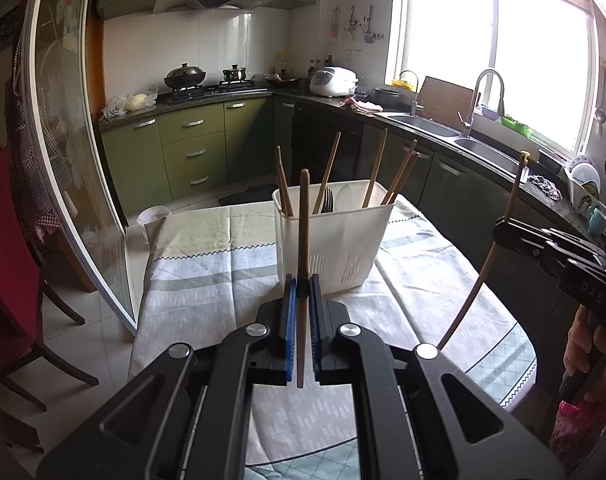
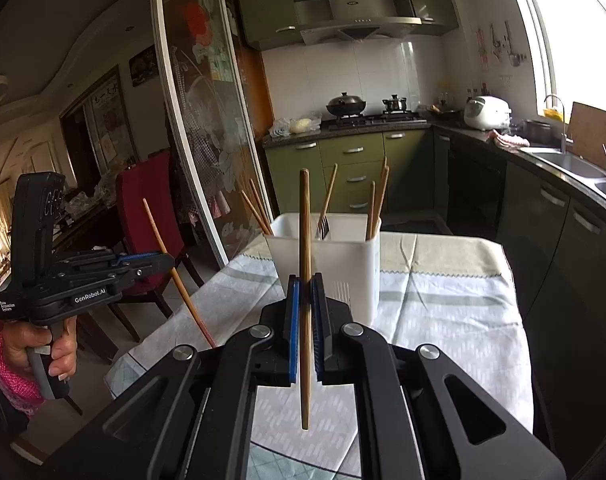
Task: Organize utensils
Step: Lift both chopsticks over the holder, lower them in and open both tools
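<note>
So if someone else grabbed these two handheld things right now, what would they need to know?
Left gripper: shut on a wooden chopstick, held upright.
Right gripper: shut on another chopstick, also upright.
White utensil holder stands on the table's cloth, just beyond both grippers.
Done: several chopsticks and a fork already stand in the holder.
Left: drop both held chopsticks into the holder. No other loose utensils are visible on the table.
</note>
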`<state>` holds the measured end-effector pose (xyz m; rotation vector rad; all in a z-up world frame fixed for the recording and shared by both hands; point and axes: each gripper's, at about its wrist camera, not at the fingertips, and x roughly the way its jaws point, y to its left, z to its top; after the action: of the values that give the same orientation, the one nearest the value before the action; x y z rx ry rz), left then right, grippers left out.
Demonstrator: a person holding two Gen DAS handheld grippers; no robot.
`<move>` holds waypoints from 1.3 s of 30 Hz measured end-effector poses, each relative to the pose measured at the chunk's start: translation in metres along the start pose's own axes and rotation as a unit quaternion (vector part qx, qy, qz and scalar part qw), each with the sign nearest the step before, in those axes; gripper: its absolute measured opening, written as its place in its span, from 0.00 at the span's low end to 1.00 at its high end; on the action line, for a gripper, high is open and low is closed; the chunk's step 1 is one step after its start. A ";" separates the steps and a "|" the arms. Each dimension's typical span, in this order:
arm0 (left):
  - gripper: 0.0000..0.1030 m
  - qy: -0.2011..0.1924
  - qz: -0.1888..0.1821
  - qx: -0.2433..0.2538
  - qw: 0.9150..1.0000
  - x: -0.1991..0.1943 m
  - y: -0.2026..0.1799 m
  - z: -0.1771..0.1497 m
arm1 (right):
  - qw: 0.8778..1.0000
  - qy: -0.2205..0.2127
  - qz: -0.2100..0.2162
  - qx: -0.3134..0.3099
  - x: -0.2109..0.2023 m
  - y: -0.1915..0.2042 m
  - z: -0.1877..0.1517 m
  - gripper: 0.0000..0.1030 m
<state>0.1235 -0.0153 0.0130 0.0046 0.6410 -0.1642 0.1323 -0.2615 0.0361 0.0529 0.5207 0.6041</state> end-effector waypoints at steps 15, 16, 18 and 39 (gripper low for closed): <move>0.06 -0.099 -0.019 0.020 0.995 -0.032 -0.025 0.117 | 0.991 -0.128 -0.014 -0.044 -0.015 0.016 0.117 0.07; 0.06 -0.106 -0.018 0.020 0.994 -0.030 -0.025 0.124 | 0.990 -0.135 -0.018 -0.044 -0.012 0.015 0.125 0.07; 0.06 -0.117 -0.015 0.019 0.993 -0.025 -0.027 0.137 | 0.988 -0.147 -0.026 -0.042 -0.001 0.010 0.138 0.07; 0.06 -0.047 -0.015 -0.006 0.999 0.095 -0.011 0.098 | 0.997 -0.058 -0.046 0.007 0.132 -0.046 0.092 0.07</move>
<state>0.2552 -0.0459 0.0351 -0.0248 0.5487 -0.1882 0.2931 -0.2170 0.0475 0.0773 0.4119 0.5030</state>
